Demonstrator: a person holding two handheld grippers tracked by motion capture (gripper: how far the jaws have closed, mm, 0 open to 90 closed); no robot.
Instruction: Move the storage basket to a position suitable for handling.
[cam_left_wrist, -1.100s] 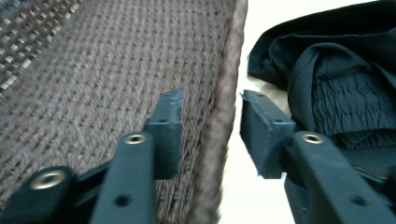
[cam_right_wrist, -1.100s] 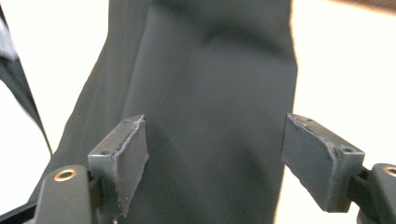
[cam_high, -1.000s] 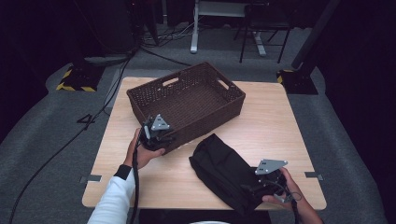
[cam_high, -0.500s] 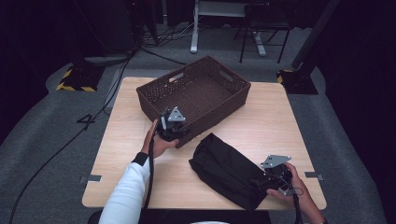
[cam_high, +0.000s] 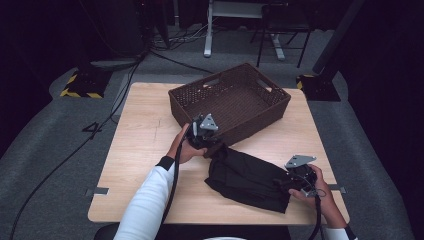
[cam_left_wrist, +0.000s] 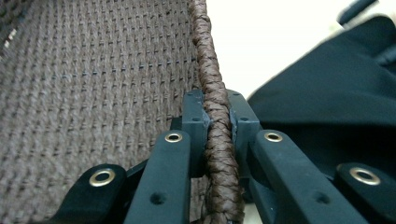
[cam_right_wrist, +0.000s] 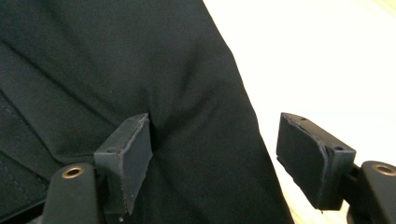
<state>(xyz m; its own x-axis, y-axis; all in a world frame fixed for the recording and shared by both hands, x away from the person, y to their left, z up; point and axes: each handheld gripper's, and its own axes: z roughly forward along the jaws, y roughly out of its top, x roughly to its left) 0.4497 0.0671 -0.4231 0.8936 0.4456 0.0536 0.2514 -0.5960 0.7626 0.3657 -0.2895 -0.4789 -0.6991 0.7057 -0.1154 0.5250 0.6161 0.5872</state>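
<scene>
The left tongs (cam_left_wrist: 217, 128) are pinching the braided rim of the brown woven basket (cam_high: 232, 97), which is sitting at upper center of the surface (cam_high: 140, 135). The right tongs (cam_right_wrist: 215, 158) are standing spread, having just been closing, with the edge of the black cloth (cam_high: 247, 177) lying between them at lower right. The cloth's folds are too dark to read.

Support: light wooden table (cam_high: 145, 145) | Borne directly: brown woven basket (cam_high: 250, 95), far half; black folded garment (cam_high: 247, 177), near right, just beside basket
</scene>
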